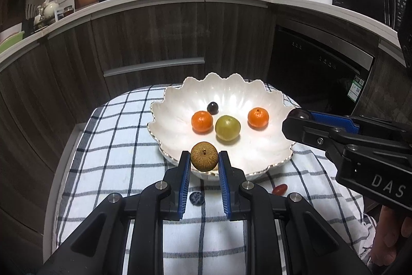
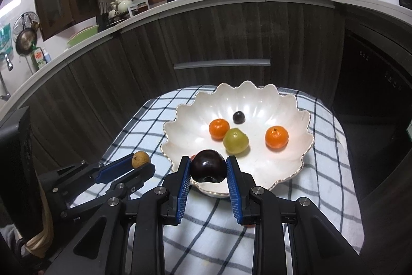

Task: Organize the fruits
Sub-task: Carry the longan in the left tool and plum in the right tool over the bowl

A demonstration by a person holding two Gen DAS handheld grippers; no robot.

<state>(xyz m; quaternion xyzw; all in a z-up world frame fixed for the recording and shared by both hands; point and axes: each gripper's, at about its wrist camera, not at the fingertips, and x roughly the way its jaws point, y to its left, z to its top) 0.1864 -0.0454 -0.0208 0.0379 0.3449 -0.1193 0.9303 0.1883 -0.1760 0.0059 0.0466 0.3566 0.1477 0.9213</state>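
A white scalloped bowl [image 1: 262, 153] [image 2: 285, 166] sits on a checked cloth and holds two small oranges [image 1: 202, 121] [image 2: 276, 137], a green fruit [image 1: 227, 127] [image 2: 235, 140] and a dark grape [image 1: 212, 107] [image 2: 238, 117]. My left gripper [image 1: 204, 157] [image 2: 144, 163] is shut on a brown rough-skinned fruit [image 1: 204, 156] [image 2: 140, 159], held at the bowl's near left rim. My right gripper [image 2: 208, 166] [image 1: 296, 117] is shut on a dark glossy plum [image 2: 208, 169], held over the bowl's near rim. In the left wrist view the plum is mostly hidden behind the right gripper's fingers.
On the cloth [image 1: 116, 146] near the bowl lie a blueberry [image 1: 197, 198] and a small red fruit [image 1: 279, 189]. Dark wood cabinets [image 1: 154, 38] stand behind the table, with a dishwasher [image 1: 316, 68] to the right. A hand [image 1: 391, 236] holds the right gripper.
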